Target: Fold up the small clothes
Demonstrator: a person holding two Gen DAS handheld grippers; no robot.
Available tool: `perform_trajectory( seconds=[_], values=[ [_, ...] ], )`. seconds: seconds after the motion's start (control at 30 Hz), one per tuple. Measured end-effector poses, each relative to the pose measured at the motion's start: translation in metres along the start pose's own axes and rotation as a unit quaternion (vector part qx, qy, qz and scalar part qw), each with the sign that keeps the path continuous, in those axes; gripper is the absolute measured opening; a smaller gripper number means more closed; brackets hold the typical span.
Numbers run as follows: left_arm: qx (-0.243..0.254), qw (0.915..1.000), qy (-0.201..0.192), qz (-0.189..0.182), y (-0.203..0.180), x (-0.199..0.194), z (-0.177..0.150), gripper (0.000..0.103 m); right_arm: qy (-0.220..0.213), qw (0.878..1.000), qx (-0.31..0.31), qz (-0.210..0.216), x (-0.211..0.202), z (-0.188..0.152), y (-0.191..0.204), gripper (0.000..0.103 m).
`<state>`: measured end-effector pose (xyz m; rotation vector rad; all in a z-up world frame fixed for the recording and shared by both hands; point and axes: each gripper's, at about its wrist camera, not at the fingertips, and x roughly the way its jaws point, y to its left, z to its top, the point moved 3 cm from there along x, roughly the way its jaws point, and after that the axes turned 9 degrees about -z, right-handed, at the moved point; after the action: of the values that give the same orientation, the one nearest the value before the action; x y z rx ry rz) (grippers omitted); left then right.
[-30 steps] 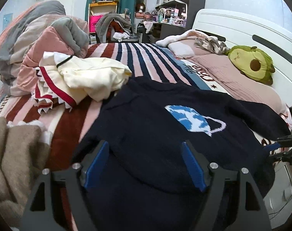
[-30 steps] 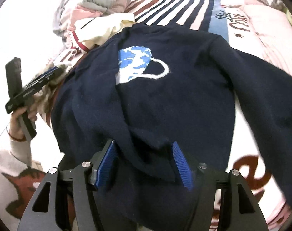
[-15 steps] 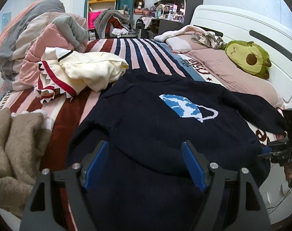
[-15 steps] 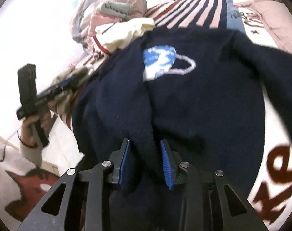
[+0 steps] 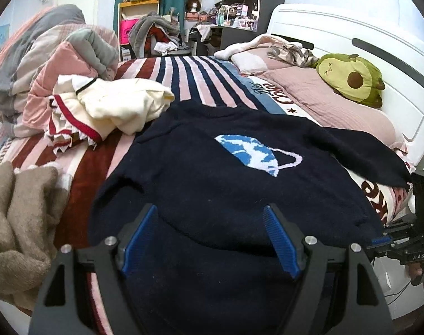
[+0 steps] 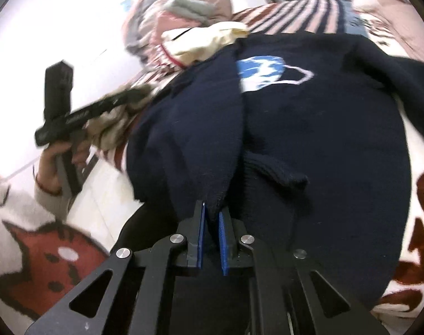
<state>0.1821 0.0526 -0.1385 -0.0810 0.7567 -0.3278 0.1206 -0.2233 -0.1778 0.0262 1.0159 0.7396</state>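
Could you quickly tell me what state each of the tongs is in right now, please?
Left tongs: open, hovering over the navy sweater, gripping nothing.
Right tongs: closed, pinching a fold of the navy sweater's hem.

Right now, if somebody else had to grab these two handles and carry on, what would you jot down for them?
Right gripper: jaws shut on the near edge of the navy sweater, a pinch of knit bunched between them.
Left gripper: jaws wide open over the sweater's near edge, holding nothing.
The sweater lies spread on the striped bedspread, planet design facing up, one sleeve stretched out to the right.
The cream garment and tan garment lie unfolded to the left.
Done: one grip taken. Left: every fold.
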Motion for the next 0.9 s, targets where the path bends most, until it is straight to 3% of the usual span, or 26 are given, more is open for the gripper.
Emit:
perform_trajectory(
  seconds=[0.07, 0.1, 0.17, 0.47, 0.57, 0.67, 0.83, 0.9],
  values=[
    [0.004, 1.0000, -0.004, 0.000, -0.003, -0.003, 0.001, 0.075, -0.011, 0.999, -0.008, -0.035, -0.006, 0.001, -0.005, 0.014],
    [0.005, 1.0000, -0.004, 0.000, -0.003, -0.004, 0.002, 0.075, -0.019, 0.998, -0.019, -0.058, -0.009, 0.002, -0.008, 0.034],
    [0.007, 1.0000, -0.004, 0.000, -0.004, -0.005, 0.002, 0.075, -0.031, 0.993, -0.058, -0.094, -0.012, 0.002, -0.007, 0.053],
    [0.013, 0.9998, 0.013, 0.002, -0.011, -0.001, -0.002, 0.075, -0.021, 0.967, -0.201, -0.154, 0.019, -0.008, 0.011, 0.058],
    [0.009, 0.9998, 0.016, 0.009, -0.011, 0.001, -0.002, 0.075, -0.063, 0.964, -0.195, -0.170, 0.002, -0.006, 0.012, 0.058],
    [0.004, 0.9998, 0.013, 0.016, -0.012, 0.001, 0.001, 0.075, -0.098, 0.966, -0.183, -0.151, -0.015, -0.005, 0.017, 0.057],
    [0.007, 0.9997, 0.006, 0.021, -0.021, -0.004, 0.004, 0.075, -0.083, 0.965, -0.213, -0.129, 0.004, -0.011, 0.025, 0.051],
    [0.010, 0.9996, 0.007, 0.025, -0.023, -0.006, 0.004, 0.075, -0.071, 0.958, -0.229, -0.155, 0.020, -0.015, 0.023, 0.051]
  ],
)
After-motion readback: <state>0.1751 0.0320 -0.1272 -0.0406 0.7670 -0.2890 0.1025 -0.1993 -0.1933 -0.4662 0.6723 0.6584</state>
